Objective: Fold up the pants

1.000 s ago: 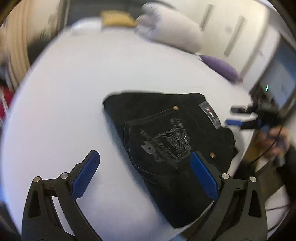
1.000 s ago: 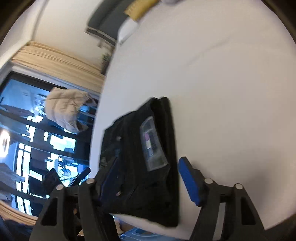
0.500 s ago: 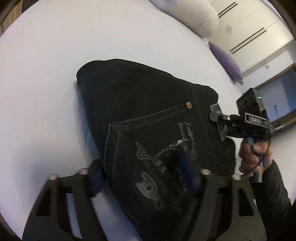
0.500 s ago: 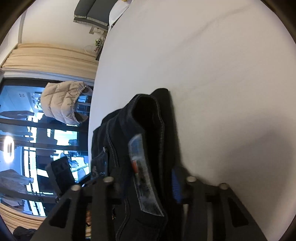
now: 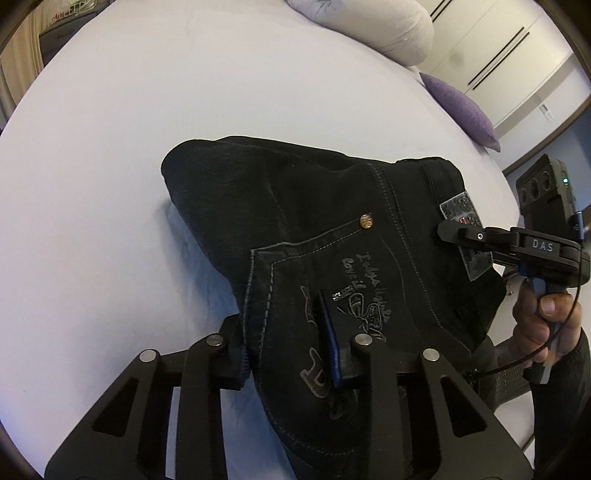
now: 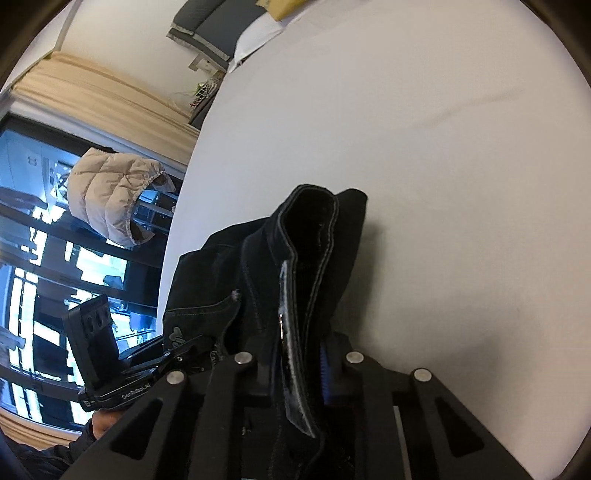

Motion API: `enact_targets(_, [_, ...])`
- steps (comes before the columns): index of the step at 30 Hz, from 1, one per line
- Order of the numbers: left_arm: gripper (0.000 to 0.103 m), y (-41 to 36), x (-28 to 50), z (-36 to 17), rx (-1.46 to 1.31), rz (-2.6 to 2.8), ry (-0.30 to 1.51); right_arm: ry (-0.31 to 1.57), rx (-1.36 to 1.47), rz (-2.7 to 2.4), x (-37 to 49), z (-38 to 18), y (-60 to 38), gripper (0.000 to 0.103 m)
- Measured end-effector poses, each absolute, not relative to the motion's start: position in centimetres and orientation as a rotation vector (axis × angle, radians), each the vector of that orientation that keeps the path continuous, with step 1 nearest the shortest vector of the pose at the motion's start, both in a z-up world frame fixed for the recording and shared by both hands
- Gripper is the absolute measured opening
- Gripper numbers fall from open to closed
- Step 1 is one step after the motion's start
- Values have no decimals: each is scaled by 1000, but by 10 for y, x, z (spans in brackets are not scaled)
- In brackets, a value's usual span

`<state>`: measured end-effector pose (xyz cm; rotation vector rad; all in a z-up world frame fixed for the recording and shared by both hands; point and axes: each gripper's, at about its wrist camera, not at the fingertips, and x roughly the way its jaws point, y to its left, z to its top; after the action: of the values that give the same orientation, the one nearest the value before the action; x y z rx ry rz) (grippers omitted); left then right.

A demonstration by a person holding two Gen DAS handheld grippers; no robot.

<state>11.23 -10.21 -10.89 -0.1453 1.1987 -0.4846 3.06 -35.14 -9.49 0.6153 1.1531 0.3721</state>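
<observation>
Black folded pants point(image 5: 295, 221) lie on the white bed point(image 5: 147, 110). My left gripper point(image 5: 286, 350) is closing, its blue pads pressing on the pants' near edge by the embroidered back pocket point(image 5: 362, 288). In the right wrist view my right gripper point(image 6: 299, 369) is closing too, pinching the waistband point(image 6: 314, 240) and its grey patch point(image 6: 291, 350) and holding them raised off the sheet. From the left wrist view the right gripper point(image 5: 465, 234) shows at the patch point(image 5: 458, 206), with a person's hand point(image 5: 543, 321) on it. The left gripper point(image 6: 177, 354) appears low left in the right wrist view.
A white pillow point(image 5: 369, 22) and a purple cushion point(image 5: 461, 107) lie at the bed's far side. Wide bare sheet point(image 6: 443, 147) stretches beyond the pants. Off the bed's edge a beige puffer vest point(image 6: 110, 195) hangs before a window.
Both grippers came in onto the pants and their jaws narrowed onto the cloth. The waistband side has risen off the bed in the right gripper.
</observation>
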Motion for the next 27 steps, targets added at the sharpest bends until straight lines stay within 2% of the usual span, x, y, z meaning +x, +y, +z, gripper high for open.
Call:
enact_targets(6, [26, -93, 113, -85, -132, -475, 1147, 1127, 592, 392, 44, -71, -336, 19])
enact_targets(13, [26, -47, 144, -48, -107, -413, 1068, 1103, 575, 453, 102, -54, -294, 18])
enact_targets(24, [20, 34, 246, -38, -39, -282, 1044, 1126, 616, 460, 223, -78, -246, 18])
enact_targets(25, [9, 37, 253, -42, -36, -276, 1044, 1133, 615, 455, 229, -83, -244, 18])
enact_targets(27, [8, 50, 269, -51, -42, -262, 1063, 1163, 618, 422, 242, -102, -245, 18])
